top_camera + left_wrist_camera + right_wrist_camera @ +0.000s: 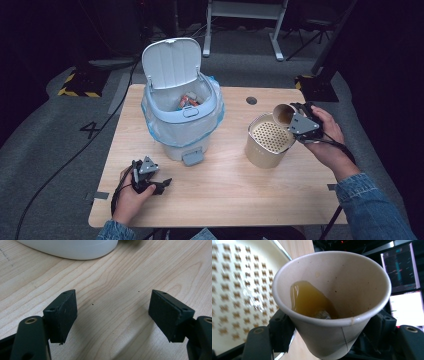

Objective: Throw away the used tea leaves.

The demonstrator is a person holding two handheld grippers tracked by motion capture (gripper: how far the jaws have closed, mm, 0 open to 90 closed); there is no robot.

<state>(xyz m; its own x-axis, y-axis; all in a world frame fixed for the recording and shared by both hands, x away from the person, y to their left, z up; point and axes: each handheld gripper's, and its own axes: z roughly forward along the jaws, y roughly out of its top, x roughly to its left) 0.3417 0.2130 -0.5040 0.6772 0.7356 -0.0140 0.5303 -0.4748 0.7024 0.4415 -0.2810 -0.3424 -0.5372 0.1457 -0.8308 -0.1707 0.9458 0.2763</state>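
A white paper cup (283, 114) is tipped on its side above a gold cylindrical container (261, 150) with a perforated strainer top (234, 290). My right gripper (292, 116) is shut on the cup's lower body. In the right gripper view, the cup (352, 282) holds amber liquid (309, 300) pooled toward its lip, with a soggy lump in it, and my right gripper (329, 335) clamps it from both sides. My left gripper (162, 184) rests on the wooden table (225, 195) at the front left. In its own view, the left gripper (112, 315) is open over bare wood.
A pale blue pedal bin (182, 125) with a blue liner stands at the table's middle left. Its lid (171, 62) is up and some rubbish lies inside. Its white base (72, 248) sits just beyond my left jaws. A round grommet (251, 100) marks the far edge.
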